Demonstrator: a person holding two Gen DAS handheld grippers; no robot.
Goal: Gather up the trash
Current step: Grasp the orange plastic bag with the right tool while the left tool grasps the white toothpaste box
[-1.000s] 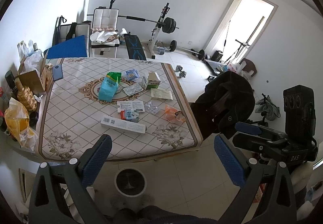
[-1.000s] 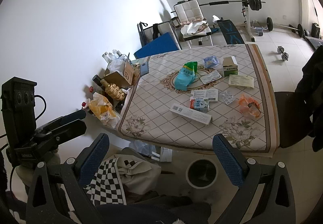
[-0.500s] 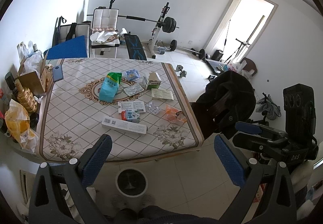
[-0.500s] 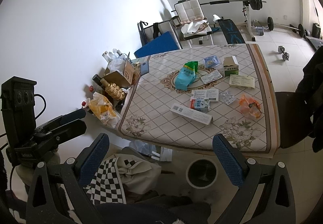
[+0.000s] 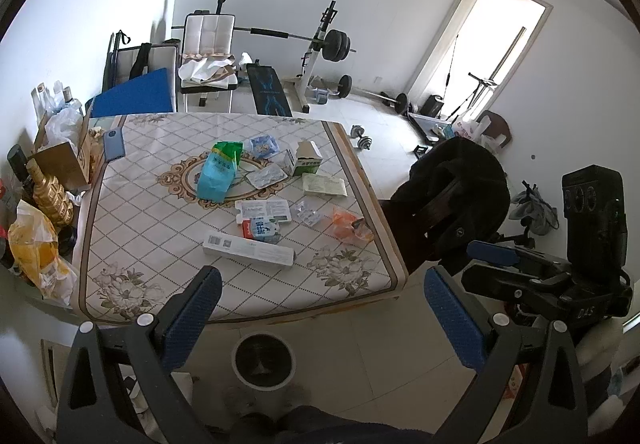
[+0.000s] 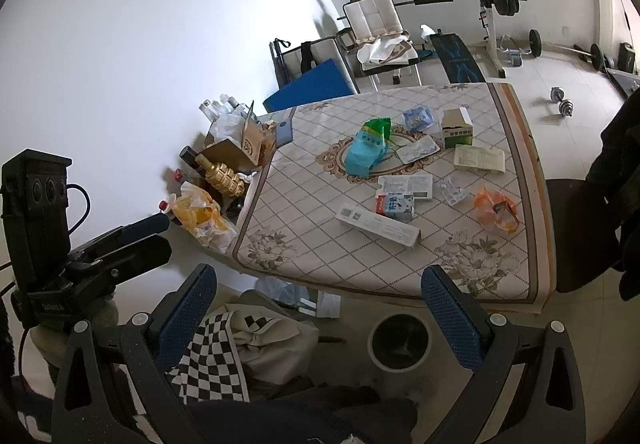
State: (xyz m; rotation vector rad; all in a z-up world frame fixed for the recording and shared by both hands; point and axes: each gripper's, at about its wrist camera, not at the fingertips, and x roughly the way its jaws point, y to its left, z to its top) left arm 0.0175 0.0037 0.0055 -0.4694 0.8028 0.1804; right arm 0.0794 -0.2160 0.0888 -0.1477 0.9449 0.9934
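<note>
Trash lies on a patterned table [image 5: 132, 228]: a long white box [image 5: 248, 250], a small milk carton [image 5: 261, 228], a blue-green bag [image 5: 218, 173], an orange wrapper [image 5: 350, 226], a green-white box [image 5: 308, 159], blister packs and leaflets. A round bin [image 5: 264, 360] stands on the floor before the table; it also shows in the right wrist view [image 6: 400, 340]. My left gripper [image 5: 320, 308] is open and empty, held back from the table's near edge above the bin. My right gripper [image 6: 320, 308] is open and empty, also short of the table [image 6: 320, 244].
A dark chair with a coat [image 5: 452, 203] stands right of the table. Bottles, a cardboard box and a yellow bag [image 5: 36, 256] crowd the ledge at the left. A checkered cloth bag [image 6: 240, 344] lies on the floor. Gym equipment [image 5: 320, 47] stands behind.
Both views have crept slightly closer to the table. Nothing on the table has moved, and both grippers stay open.
</note>
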